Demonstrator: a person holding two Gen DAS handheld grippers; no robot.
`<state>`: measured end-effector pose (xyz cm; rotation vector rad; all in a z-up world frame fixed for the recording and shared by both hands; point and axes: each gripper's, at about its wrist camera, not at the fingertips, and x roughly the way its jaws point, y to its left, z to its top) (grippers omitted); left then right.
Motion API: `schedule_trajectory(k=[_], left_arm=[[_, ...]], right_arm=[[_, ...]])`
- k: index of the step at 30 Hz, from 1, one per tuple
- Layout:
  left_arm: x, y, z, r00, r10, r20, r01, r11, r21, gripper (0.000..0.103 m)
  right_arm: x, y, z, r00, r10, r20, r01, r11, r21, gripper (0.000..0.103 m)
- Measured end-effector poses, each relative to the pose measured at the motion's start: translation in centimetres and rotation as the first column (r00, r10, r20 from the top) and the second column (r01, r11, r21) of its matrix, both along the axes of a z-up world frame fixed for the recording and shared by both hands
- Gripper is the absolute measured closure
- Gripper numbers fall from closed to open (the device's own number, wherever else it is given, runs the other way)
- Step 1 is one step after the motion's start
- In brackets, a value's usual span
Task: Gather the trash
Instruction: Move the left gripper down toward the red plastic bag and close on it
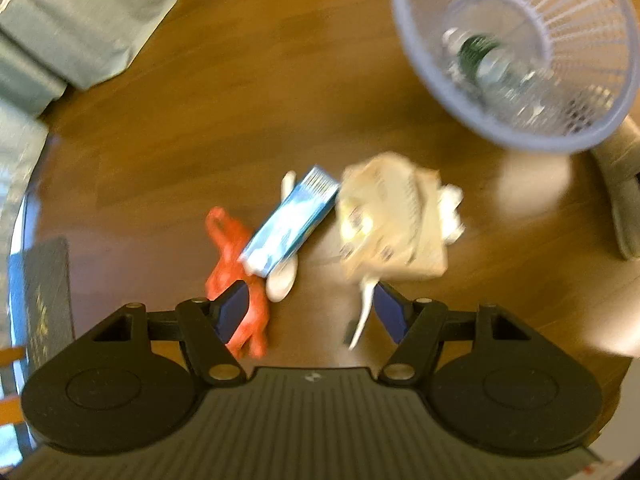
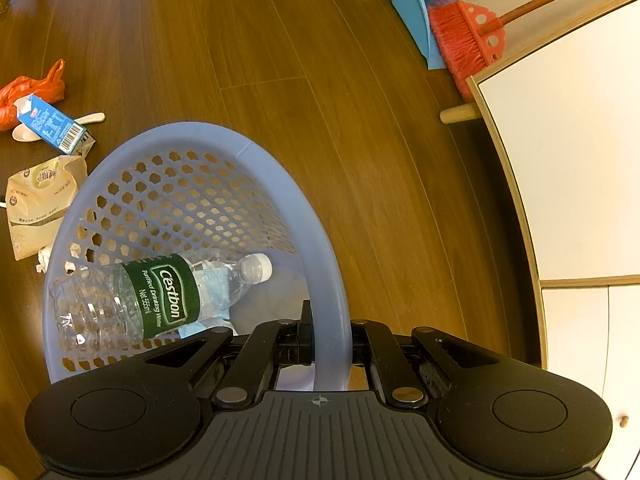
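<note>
In the left wrist view, the left gripper (image 1: pixel 308 312) is being held spread above the floor litter: blue carton (image 1: pixel 292 220), beige bag (image 1: pixel 390 224). In the right wrist view, the basket (image 2: pixel 332 280) rim is being clamped by the right gripper (image 2: pixel 330 344), a bottle (image 2: pixel 160 300) lying inside. Judged next: closing on a piece.

a home room: wood-plank floor (image 2: pixel 280 80), red broom (image 2: pixel 464 40) with blue dustpan (image 2: pixel 416 12), white cabinet (image 2: pixel 568 160).

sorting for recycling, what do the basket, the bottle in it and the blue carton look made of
Basket: pale lilac moulded plastic, matte, with perforated walls.
Bottle: clear thin plastic, glossy and ribbed, with a green label and white cap.
Blue carton: probably coated paperboard; folded edges, printed barcode, slight sheen.
</note>
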<state>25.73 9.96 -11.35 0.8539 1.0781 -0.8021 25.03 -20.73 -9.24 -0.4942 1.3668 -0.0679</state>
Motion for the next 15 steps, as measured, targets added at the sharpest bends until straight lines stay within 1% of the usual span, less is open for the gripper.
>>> schedule_trajectory(k=[4,7,11,13,15], left_arm=[[0.8,2.9,-1.2,0.999,0.050,0.001,-0.050,0.998,0.022,0.038],[1.3,4.8,-2.3,0.998,0.070,0.002,-0.070,0.997,0.036,0.038],[1.8,6.8,-3.8,0.993,0.114,-0.020,-0.113,0.993,0.017,0.038],[2.0,7.4,-4.5,0.994,0.105,-0.028,-0.104,0.994,0.015,0.038],[2.2,8.1,-5.2,0.996,0.092,-0.021,-0.091,0.996,0.017,0.038]], right_arm=[[0.0,0.0,0.0,1.000,0.002,-0.002,-0.002,1.000,-0.002,0.101],[0.0,0.0,-0.1,1.000,0.002,-0.008,-0.002,1.000,-0.005,0.101],[0.0,0.1,-0.3,1.000,0.002,-0.014,-0.002,1.000,-0.014,0.101],[0.0,0.1,-0.4,1.000,0.000,-0.014,0.000,1.000,-0.014,0.101],[0.0,0.2,-0.4,1.000,-0.001,-0.014,0.000,1.000,-0.015,0.101]])
